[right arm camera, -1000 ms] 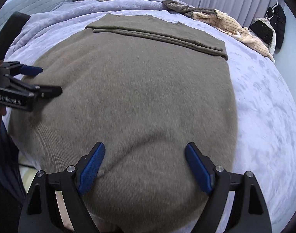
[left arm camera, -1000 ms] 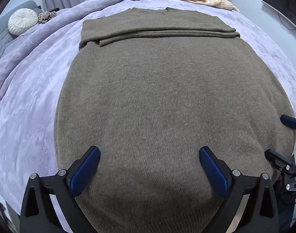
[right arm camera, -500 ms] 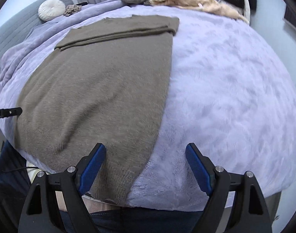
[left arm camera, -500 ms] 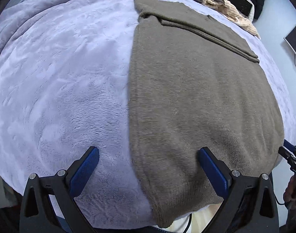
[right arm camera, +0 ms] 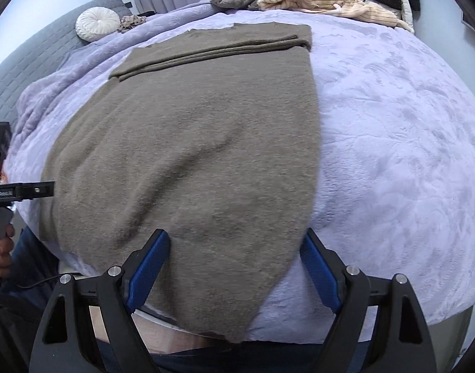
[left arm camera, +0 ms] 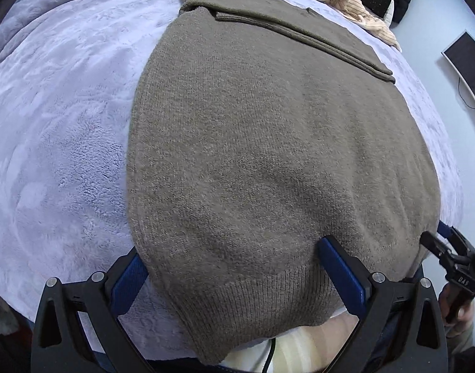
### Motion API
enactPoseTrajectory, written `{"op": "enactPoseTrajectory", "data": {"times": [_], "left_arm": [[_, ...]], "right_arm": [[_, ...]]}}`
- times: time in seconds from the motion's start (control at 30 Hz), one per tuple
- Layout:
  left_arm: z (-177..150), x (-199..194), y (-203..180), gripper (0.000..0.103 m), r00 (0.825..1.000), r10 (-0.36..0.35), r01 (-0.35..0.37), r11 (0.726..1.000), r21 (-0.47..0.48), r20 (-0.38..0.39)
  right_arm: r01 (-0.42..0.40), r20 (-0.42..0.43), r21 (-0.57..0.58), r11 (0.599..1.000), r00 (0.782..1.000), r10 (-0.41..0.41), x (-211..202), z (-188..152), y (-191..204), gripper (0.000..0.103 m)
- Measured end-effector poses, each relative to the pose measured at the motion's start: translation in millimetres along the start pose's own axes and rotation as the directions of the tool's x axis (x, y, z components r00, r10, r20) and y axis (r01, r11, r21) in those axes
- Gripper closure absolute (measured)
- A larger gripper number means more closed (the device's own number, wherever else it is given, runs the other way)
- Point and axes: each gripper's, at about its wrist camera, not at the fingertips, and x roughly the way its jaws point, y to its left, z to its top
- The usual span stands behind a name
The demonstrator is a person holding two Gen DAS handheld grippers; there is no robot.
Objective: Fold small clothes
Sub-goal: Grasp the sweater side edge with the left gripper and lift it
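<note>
Bedroom with pale curtains; wide bed (right arm camera: 393, 124) under a lilac plush cover, filling both views. Brown knit sweater (left arm camera: 268, 155) spread flat on it, sleeves already folded across the far end as a band, ribbed hem hanging slightly over the near edge of the bed. Long axis running from the near edge straight away toward the far edge, so straight ahead of both hand-held grippers. Pile of striped cream and grey clothes (right arm camera: 315, 0) at the far edge, well apart from the sweater. Round white cushion (right arm camera: 97, 23) near the far left corner.

Left hand-held gripper (left arm camera: 237, 276) at the near edge, jaws spread wide, straddling the hem's left corner: left finger just outside the sweater's left side, right finger resting on the knit. Nothing pinched. Right hand-held gripper (right arm camera: 237, 267) likewise spread wide at the near edge, straddling the hem's right corner: left finger on the knit, right finger just beyond the sweater's right side, over the cover. Nothing pinched either. Each gripper also visible at the margin of the other's view.

Sweater therefore lying directly forward of both grippers, each equally near its own hem corner. Likely next: closing on both corners and carrying the hem forward along that axis toward the sleeve band, kept level to avoid a skewed fold.
</note>
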Motion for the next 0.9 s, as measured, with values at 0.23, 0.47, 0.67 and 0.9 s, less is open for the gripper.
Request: {"op": "enactPoseTrajectory", "data": {"times": [0.23,0.47,0.67,0.9], "left_arm": [[-9,-7,14,0.001,0.997,-0.07,0.072,0.997,-0.027,0.044],[-16,-19,37,0.033,0.989,-0.106,0.115,0.99,-0.086,0.102],[-18,-22,58,0.047,0.979,-0.159,0.178,0.972,-0.156,0.127],[-13,-28,54,0.088,0.978,-0.167,0.187,0.967,-0.175,0.124]], "right_arm": [[-0.047,0.015,-0.05,0.998,0.999,0.048,6,-5,26,0.028],[-0.108,0.038,-0.012,0.994,0.993,0.109,2,-7,17,0.062],[-0.188,0.031,0.008,0.982,0.982,0.187,10,-7,18,0.065],[-0.204,0.024,-0.001,0.979,0.979,0.204,10,-5,22,0.091]]}}
